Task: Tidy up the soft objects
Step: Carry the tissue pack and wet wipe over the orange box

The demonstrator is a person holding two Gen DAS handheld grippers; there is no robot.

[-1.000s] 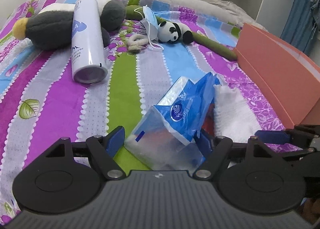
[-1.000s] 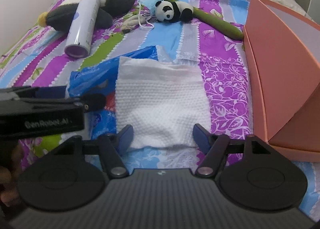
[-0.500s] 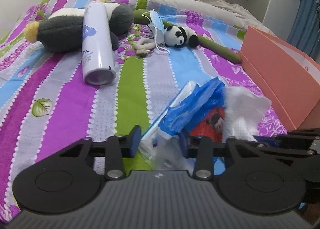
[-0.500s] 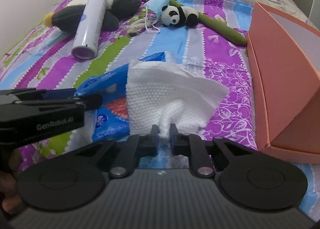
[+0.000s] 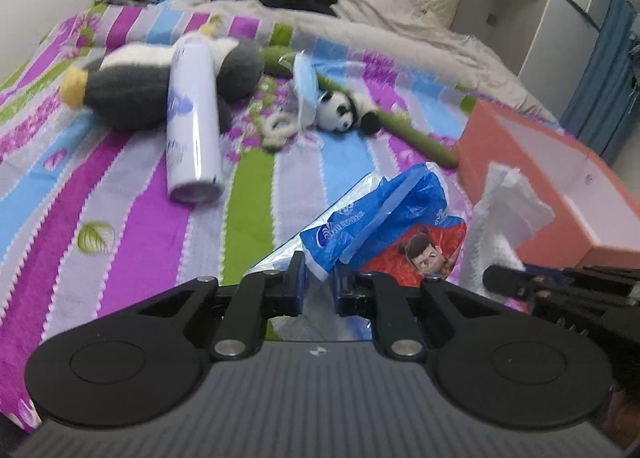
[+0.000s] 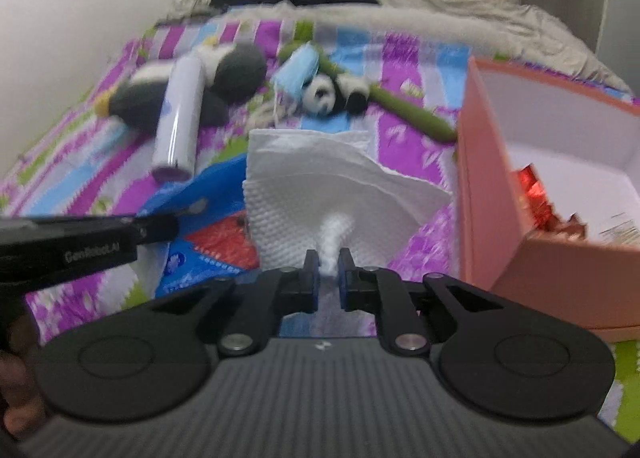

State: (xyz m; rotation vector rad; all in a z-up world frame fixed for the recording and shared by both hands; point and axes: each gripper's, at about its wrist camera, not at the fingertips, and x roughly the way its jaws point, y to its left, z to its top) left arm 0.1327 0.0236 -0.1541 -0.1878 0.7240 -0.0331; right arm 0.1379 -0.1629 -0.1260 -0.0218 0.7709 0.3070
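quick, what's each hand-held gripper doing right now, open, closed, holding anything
Left hand-held gripper: closed on the blue plastic wrapper.
Right hand-held gripper: closed on the white tissue stack.

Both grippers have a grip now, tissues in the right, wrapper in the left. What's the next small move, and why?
Probably carry the right gripper rightward over the orange box. Its jaws are pinched on the white tissues, which hang clear of the bedspread, and the box stands open just beside them. The left gripper holds the blue wrapper separately.

Left tool [image 5: 319, 285] clamped and angled downward, right tool [image 6: 328, 272] pinched tight alongside
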